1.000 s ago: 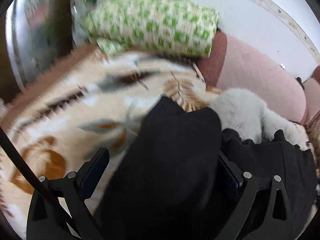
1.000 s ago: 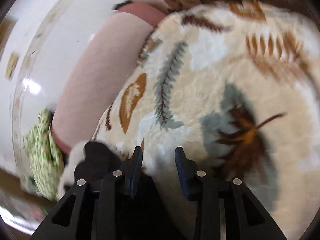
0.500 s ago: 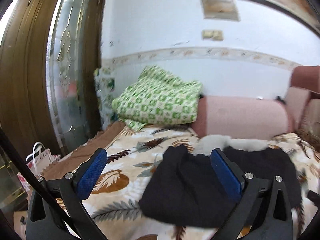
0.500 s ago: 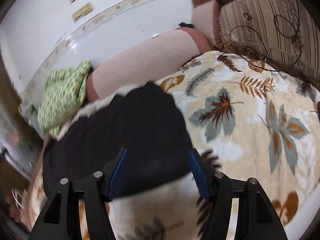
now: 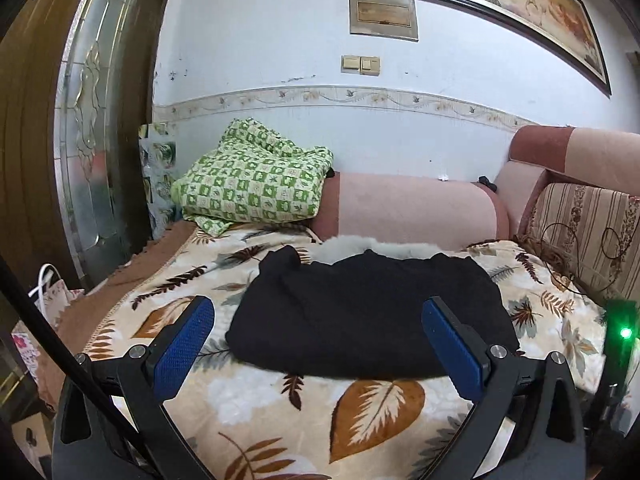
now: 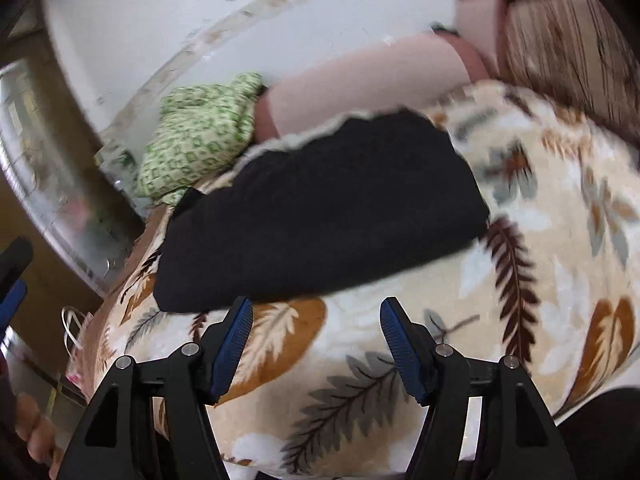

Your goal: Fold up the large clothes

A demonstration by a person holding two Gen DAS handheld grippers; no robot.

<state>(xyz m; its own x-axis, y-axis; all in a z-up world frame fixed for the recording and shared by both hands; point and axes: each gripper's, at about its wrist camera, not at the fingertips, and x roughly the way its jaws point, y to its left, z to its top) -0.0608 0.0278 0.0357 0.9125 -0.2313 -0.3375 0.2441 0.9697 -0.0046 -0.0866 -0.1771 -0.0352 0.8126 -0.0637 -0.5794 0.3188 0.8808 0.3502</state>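
Note:
A black garment [image 5: 368,312] with a pale furry trim [image 5: 360,246] lies folded in a compact rectangle on the leaf-patterned blanket [image 5: 376,404]. It also shows in the right wrist view [image 6: 320,208]. My left gripper [image 5: 320,336] is open and empty, held back from the garment's near edge. My right gripper [image 6: 316,332] is open and empty, just in front of the garment's near edge, above the blanket [image 6: 400,400].
A green checked cloth [image 5: 256,184] lies on the pink sofa arm [image 5: 408,208] behind the garment. A door with a glass panel [image 5: 88,120] stands at the left. A striped cushion [image 5: 584,232] is at the right. Bags [image 5: 44,300] sit on the floor at the left.
Both grippers have let go of the black garment, opened wide and pulled back from it. The garment now lies folded on the blanket.

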